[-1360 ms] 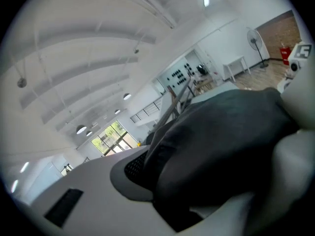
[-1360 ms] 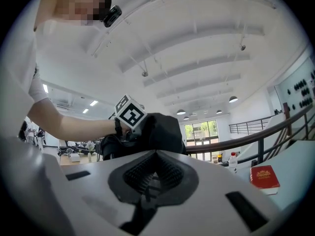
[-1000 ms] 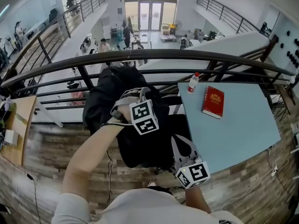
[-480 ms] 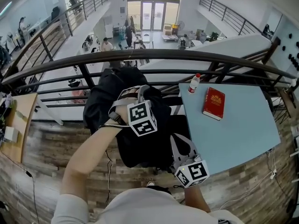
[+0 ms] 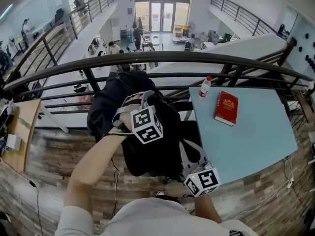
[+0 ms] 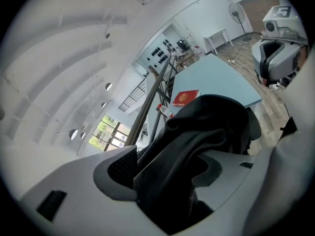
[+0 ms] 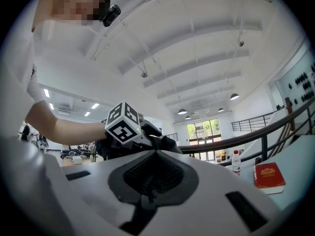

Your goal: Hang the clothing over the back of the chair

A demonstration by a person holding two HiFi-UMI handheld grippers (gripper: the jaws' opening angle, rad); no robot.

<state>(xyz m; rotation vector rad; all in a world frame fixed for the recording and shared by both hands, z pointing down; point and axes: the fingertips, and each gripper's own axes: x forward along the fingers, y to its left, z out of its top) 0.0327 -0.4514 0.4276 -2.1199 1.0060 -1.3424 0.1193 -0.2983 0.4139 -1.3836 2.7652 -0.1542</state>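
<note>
Black clothing (image 5: 110, 100), soft and matte, is heaped in thick rounded folds over the chair (image 5: 193, 134), just this side of the dark metal railing (image 5: 197, 59) and touching the near corner of the smooth pale-blue table (image 5: 256, 132). My left gripper (image 5: 139, 102) sits on top of that heap. Its jaws have just been opening and now stand wide, with a fat fold of the cloth rising between them. The ribbed grey pad (image 6: 122, 168) on one side is bare, so nothing is pinched. My right gripper (image 5: 186, 146) is low at the garment's near edge with its jaws together, grid-textured pads meeting. A thin dark strip shows in the seam, and I can't tell what it is. On the table are a red hardback book (image 5: 226, 107) and a small white bottle (image 5: 204, 86) with a red cap.
</note>
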